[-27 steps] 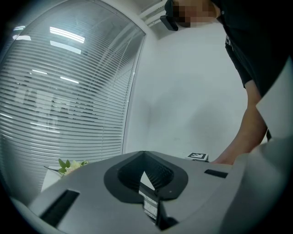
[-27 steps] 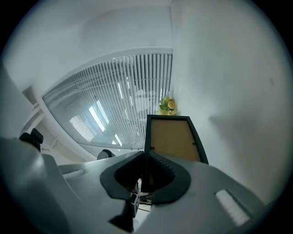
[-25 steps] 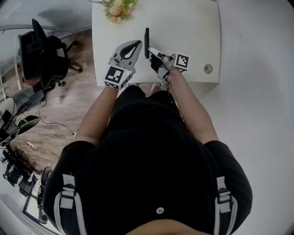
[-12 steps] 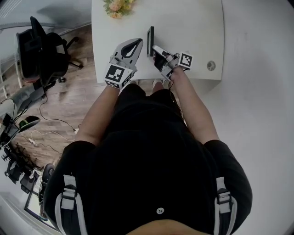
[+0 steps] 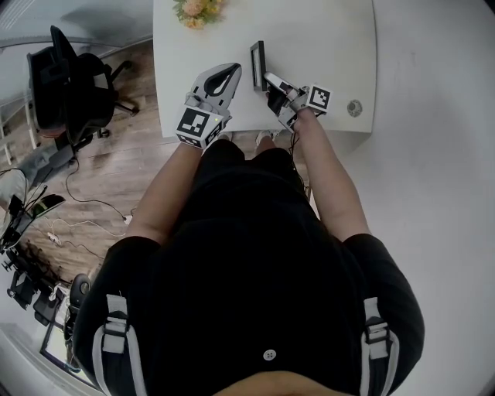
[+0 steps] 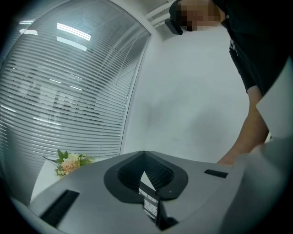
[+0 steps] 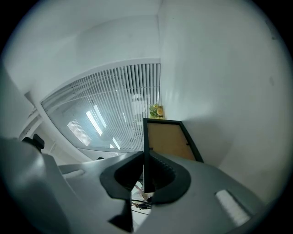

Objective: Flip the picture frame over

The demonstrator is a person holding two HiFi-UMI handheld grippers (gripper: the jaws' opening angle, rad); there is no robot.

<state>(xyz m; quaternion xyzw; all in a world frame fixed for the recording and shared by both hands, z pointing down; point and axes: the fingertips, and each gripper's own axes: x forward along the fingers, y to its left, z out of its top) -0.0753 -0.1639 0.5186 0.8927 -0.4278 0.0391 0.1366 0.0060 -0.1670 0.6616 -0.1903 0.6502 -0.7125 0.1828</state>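
White worktop (image 5: 332, 46) fills the top of the head view, with a bunch of flowers (image 5: 193, 11) at its far edge and an office chair (image 5: 69, 85) on the wood floor off to the left. Near the middle of the worktop the picture frame (image 5: 257, 56) stands almost on edge; in the right gripper view its brown backing faces right. My right gripper (image 5: 271, 80) has its fingers (image 7: 123, 176) clenched on the frame's near black rim. My left gripper (image 5: 229, 73) hovers just beside the frame on its left, fingers pressed together on nothing.

I judge the flip to be about halfway: the frame is upright but not laid down. I cannot tell whether its lower edge touches the worktop. To finish well, I would rest that edge on the worktop as a hinge, grip the thin rim firmly so it cannot pivot, and tip it over slowly. The left gripper could steady the descending side. I would let go only once the frame lies flat.
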